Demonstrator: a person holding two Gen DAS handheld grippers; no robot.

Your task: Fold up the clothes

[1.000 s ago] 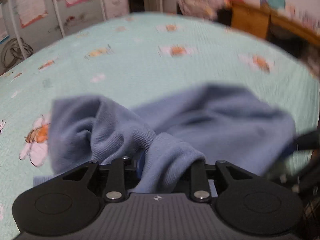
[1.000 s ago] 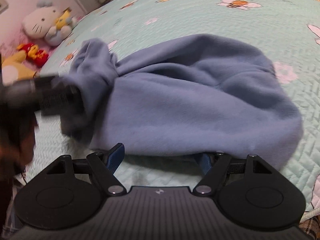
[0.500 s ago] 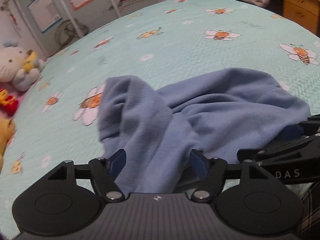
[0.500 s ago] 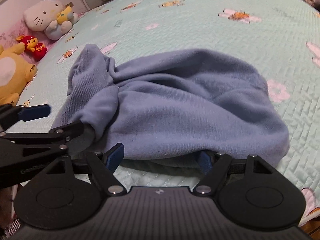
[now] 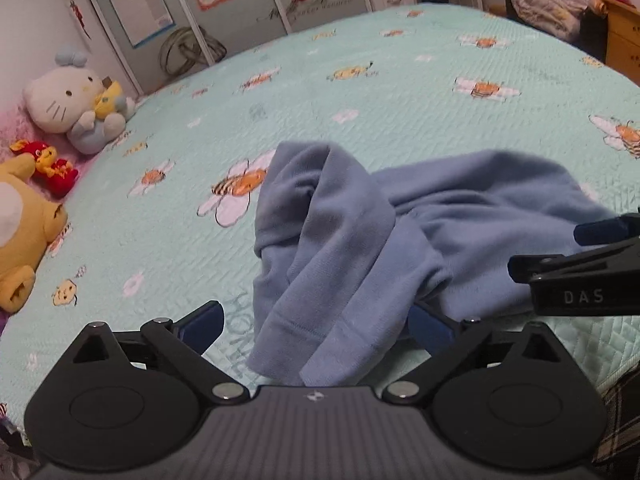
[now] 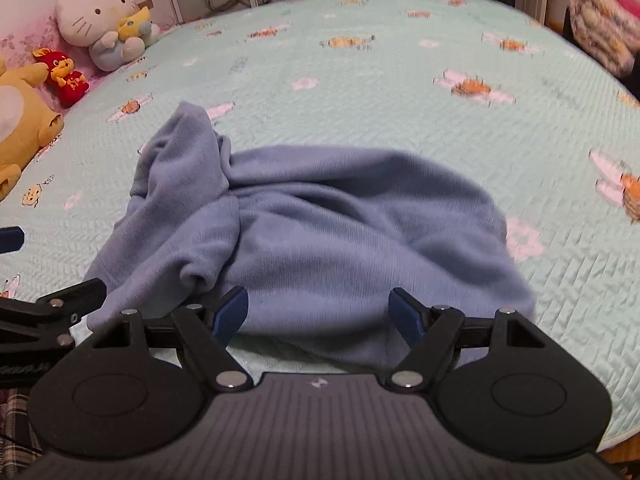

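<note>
On the bed: our blue sweater (image 6: 320, 240) lies in a soft heap near the close edge of the mint bee quilt (image 5: 400, 80).
How it feels: we think it is light, floppy and a bit fuzzy. It will sag and bunch when we lift it. It will not slip much, and it cannot break.
Shape now: one sleeve (image 5: 320, 240) is twisted over the body, with its cuff end hanging toward us. The rest is a rounded lump, not flat yet.
Where to hold: we would pinch the cuff hem or a bottom edge, not the thick middle. Two far-apart corners would help us pull it flat.
Left gripper (image 5: 316, 326): its jaws have just been opening and now stand wide. The sleeve end lies between them, but the blue pads (image 5: 200, 324) do not press on it. It holds nothing.
Right gripper (image 6: 320, 314): its jaws are wide apart too. The sweater's near edge sits between them, and we see no pinch.
Edges: the near side of the bed is just below both grippers, so cloth could slide off toward us.
Open room: lots of bare quilt lies behind and to the right of the sweater for spreading it out.
Keep away from: the white cat plush (image 6: 100, 16), the yellow plush (image 5: 24, 240) and the small red toy (image 6: 66, 76) sit well apart, along the left side.
</note>
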